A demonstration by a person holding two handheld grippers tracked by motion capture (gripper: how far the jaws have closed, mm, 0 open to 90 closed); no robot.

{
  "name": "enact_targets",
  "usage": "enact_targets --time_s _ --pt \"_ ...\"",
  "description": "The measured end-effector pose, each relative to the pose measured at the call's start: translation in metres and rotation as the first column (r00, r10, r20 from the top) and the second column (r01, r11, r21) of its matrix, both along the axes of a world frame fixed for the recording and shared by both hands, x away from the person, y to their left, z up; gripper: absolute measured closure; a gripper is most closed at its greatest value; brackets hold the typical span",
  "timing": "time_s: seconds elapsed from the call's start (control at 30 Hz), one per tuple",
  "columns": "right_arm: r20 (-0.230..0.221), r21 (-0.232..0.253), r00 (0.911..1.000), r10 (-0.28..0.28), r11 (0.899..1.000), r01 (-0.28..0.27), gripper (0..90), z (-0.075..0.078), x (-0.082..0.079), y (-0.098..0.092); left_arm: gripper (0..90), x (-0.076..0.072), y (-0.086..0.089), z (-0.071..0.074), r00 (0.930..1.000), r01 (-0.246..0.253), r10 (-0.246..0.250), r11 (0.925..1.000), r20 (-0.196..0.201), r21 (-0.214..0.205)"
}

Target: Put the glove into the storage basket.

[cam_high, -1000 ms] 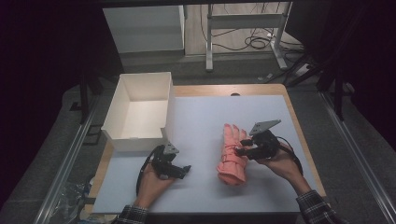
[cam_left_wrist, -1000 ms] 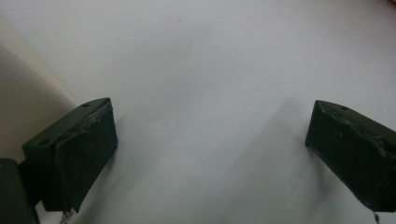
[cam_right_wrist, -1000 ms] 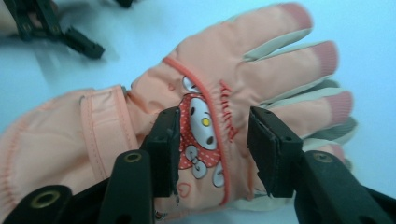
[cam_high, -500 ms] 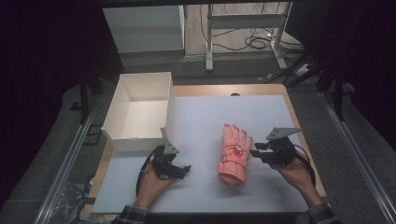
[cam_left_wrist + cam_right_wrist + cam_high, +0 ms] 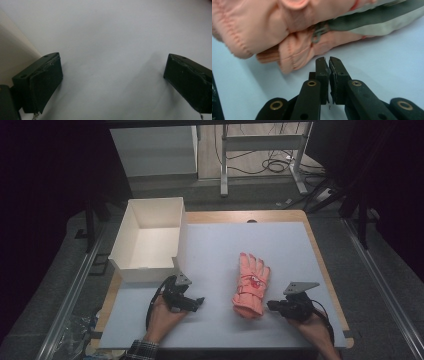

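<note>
A pair of pink gloves [image 5: 251,287] lies stacked on the white mat [image 5: 290,250], fingers pointing away from me. My right gripper [image 5: 270,306] rests low on the mat just right of the cuffs. Its jaws have just been closing and now stand shut with nothing between them. In the right gripper view the tips [image 5: 328,62] sit a short way from the glove cuff [image 5: 274,27], not touching it. My left gripper [image 5: 199,302] lies on the mat left of the gloves. Its jaws [image 5: 112,80] stand wide open over bare mat.
An open white box [image 5: 150,240] stands at the mat's back left, its wall [image 5: 15,55] close beside my left gripper. The wooden table edge [image 5: 325,265] runs along the right. Beyond the table are a desk frame and cables on the floor.
My right gripper has drawn away from the gloves, to the right and then down toward the near edge, and its jaws have closed. The gloves stay on the mat. The left hand has kept still.
</note>
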State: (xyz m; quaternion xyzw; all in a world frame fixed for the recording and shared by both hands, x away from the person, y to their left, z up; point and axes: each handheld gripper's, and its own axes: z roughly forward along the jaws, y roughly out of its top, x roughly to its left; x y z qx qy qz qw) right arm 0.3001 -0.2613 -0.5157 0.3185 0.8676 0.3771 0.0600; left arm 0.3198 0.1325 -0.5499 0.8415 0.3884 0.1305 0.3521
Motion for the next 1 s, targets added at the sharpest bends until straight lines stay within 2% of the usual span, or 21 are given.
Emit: enact_targets --time_s 0.47,1.0 --pt "0.009 0.017 0.9996 0.025 1.0 -0.025 84.8 -0.01 -0.004 0.021 2.1 0.0 0.0 0.0 1.0 0.001 -0.001 1.0 0.001 0.002" --pt "0.031 -0.003 0.9978 0.058 0.998 -0.058 83.8 -0.013 -0.003 0.053 1.9 0.0 -0.001 0.0 1.0 0.001 -0.001 1.0 0.002 0.003"
